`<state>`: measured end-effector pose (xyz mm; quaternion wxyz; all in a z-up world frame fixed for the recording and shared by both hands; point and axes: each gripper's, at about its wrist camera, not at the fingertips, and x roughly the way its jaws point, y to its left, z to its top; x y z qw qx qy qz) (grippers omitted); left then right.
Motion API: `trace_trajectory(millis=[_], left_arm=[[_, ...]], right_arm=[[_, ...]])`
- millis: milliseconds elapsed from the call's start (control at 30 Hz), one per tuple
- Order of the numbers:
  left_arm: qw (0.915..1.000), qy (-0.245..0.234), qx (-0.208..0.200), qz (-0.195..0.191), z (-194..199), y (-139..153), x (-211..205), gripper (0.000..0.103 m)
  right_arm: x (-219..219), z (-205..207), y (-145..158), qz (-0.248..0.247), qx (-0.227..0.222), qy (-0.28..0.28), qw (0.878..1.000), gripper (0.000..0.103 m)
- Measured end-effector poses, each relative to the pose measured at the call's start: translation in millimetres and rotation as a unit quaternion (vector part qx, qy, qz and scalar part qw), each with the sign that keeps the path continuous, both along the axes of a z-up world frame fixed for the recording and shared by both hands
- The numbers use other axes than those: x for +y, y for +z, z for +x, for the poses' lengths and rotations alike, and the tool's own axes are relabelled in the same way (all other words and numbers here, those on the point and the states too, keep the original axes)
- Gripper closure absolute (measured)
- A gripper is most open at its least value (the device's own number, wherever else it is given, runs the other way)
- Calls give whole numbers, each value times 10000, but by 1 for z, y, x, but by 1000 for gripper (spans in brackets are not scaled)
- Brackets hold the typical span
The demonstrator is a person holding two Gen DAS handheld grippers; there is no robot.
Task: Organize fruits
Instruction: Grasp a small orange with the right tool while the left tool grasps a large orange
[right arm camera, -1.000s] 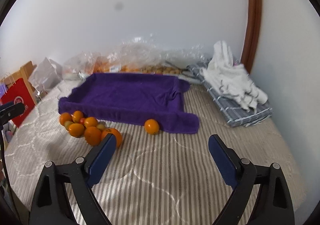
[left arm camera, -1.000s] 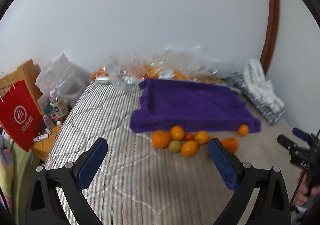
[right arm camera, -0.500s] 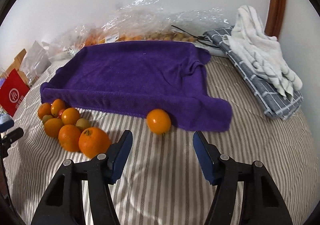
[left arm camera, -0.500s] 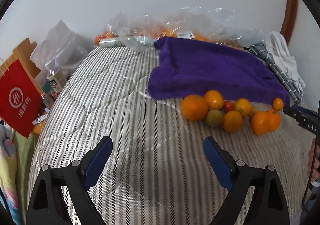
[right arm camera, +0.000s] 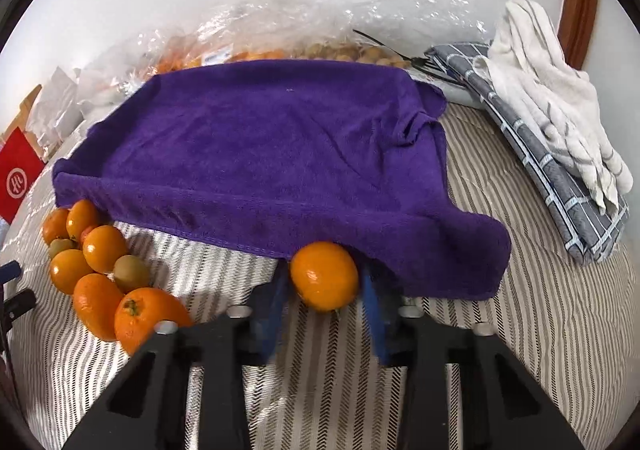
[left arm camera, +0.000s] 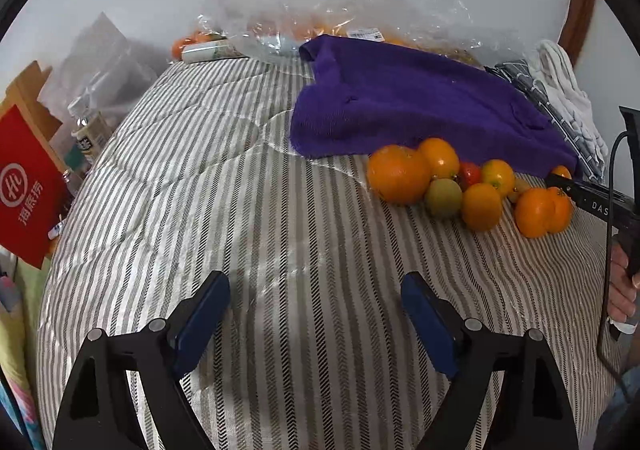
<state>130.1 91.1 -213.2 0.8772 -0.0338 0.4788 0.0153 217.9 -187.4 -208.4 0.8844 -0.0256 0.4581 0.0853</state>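
On the striped bedcover (right arm camera: 520, 330), at the near edge of the purple towel (right arm camera: 260, 138), we see our right gripper (right arm camera: 325, 290) closing around a lone orange (right arm camera: 324, 276); the blue pads (right arm camera: 370, 302) sit right against its two sides, the fruit resting on the cover and half tucked under the towel's hem. We judge the pads to be touching it. To the left of it, well apart, lies the fruit cluster (right arm camera: 96, 274): several oranges with a couple of greenish fruits and a small red one among them, all bunched together just beside the towel's left corner.

From the left wrist view, our left gripper (left arm camera: 316, 314) hangs over bare striped cover with its jaws wide but closing slowly, and nothing between them. The cluster lies ahead and to the right, beside the towel. A hand (left arm camera: 622, 290) shows at the right edge, gripping the other tool's handle.

Behind the towel we see clear plastic bags (right arm camera: 320, 26) against the wall, and a folded grey cloth (right arm camera: 560, 186) with a white one on top at the right
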Motion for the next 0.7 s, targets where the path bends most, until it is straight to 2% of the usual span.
trace_trajectory(millis=[100, 267, 433, 467, 533, 700], left_arm=[[9999, -84, -26, -104, 6, 7, -4, 29], [9995, -256, -163, -124, 25, 21, -16, 29], [9971, -187, -235, -701, 45, 28, -17, 38], [9968, -165, -242, -743, 49, 29, -18, 38], [9959, -117, -211, -871, 59, 27, -17, 46], [9948, -12, -57, -1014, 73, 15, -17, 49]], right_arm=[[-2, -4, 3, 63, -72, 52, 9999, 71], [-6, -15, 8, 77, -207, 112, 9997, 71], [-10, -25, 9, 160, -176, 217, 9995, 71], [-11, -27, 9, 192, -176, 226, 9994, 71], [-14, -29, 9, 268, -168, 226, 9992, 71], [-22, -29, 6, 515, -87, 153, 9985, 71]])
